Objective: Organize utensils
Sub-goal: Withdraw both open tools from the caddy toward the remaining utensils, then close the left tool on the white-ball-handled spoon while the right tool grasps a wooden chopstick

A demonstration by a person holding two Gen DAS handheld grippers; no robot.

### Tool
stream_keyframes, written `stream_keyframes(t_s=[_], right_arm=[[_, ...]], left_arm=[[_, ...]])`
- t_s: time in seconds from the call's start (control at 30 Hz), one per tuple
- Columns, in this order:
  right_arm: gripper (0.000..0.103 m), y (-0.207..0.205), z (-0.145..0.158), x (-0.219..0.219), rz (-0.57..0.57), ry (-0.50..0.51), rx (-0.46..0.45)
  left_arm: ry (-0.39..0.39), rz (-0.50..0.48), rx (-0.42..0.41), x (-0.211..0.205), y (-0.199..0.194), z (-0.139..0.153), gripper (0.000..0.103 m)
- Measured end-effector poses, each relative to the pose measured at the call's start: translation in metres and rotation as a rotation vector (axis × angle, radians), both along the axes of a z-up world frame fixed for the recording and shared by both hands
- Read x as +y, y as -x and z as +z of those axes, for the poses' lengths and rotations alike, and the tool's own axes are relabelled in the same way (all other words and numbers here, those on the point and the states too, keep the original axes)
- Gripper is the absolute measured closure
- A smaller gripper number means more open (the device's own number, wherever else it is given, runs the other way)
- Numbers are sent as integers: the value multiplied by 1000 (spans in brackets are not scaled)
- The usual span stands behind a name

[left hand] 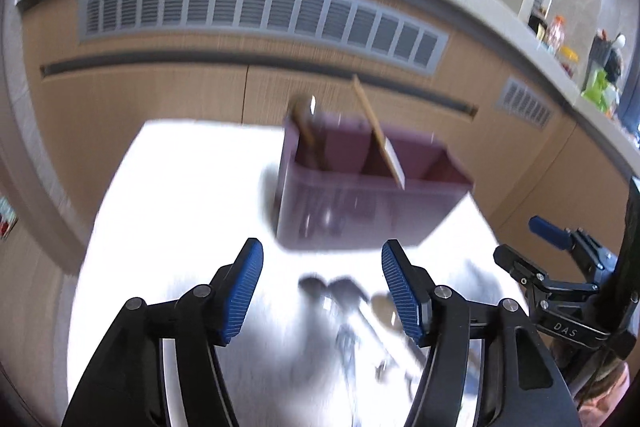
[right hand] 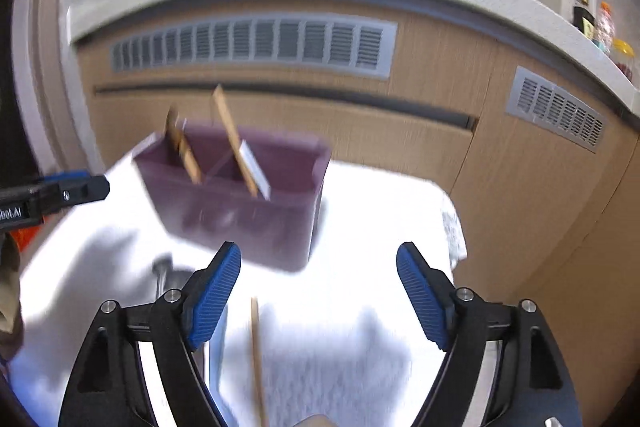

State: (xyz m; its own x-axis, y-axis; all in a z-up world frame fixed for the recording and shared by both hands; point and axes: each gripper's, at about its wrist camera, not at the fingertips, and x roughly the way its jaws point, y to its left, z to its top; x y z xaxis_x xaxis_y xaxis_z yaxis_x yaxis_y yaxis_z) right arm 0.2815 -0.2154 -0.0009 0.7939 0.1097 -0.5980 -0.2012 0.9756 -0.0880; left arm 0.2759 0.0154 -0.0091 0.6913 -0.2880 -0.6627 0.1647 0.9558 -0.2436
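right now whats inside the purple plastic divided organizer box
The purple plastic divided organizer box holds two wooden sticks leaning out of its left and middle compartments, one beside a white flat piece. The right compartment looks empty; the box walls hide the compartment bottoms.

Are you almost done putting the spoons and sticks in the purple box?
Partly. Two wooden-handled utensils already stand in the purple box. Nothing is in hand: the left gripper and right gripper are both open and empty. Still left on the white table are blurry metal utensils and one wooden stick.
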Motion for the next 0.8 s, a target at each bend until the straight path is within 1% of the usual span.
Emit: stream_keyframes(t_s=[0.13, 0.2, 0.3, 0.33, 0.43, 0.53, 0.57, 0.6, 0.63, 0.7, 0.77, 0.8], right_arm=[[19, 22, -22, 12, 31, 71, 69], [18, 32, -30, 15, 43, 99, 78], [11, 46, -38, 17, 52, 118, 82], [11, 50, -39, 16, 42, 122, 79], [4, 60, -43, 12, 20, 126, 78], [2, 69, -48, 5, -8, 138, 73], [2, 72, -50, 1, -16, 142, 72], [2, 75, -52, -2, -27, 139, 72], [2, 77, -53, -6, -37, 132, 71], [2, 82, -55, -13, -55, 118, 59], [2, 85, -56, -19, -79, 117, 40], [2, 86, -57, -21, -84, 113, 35]], left_arm=[[-23, 4, 66, 2, 22, -21, 36], [-25, -1, 96, 2, 33, -31, 35], [-31, -19, 119, -4, 42, -40, 35], [-33, -26, 122, -6, 44, -42, 35], [-56, -91, 121, -23, 53, -49, 35], [-93, -176, 128, -45, 60, -56, 35], [-92, -196, 130, -51, 65, -59, 36], [-81, -208, 134, -56, 67, -61, 40], [-68, -221, 138, -61, 68, -62, 54], [-58, -221, 149, -69, 65, -62, 70], [-61, -214, 147, -72, 61, -60, 70], [-77, -212, 148, -75, 59, -60, 70]])
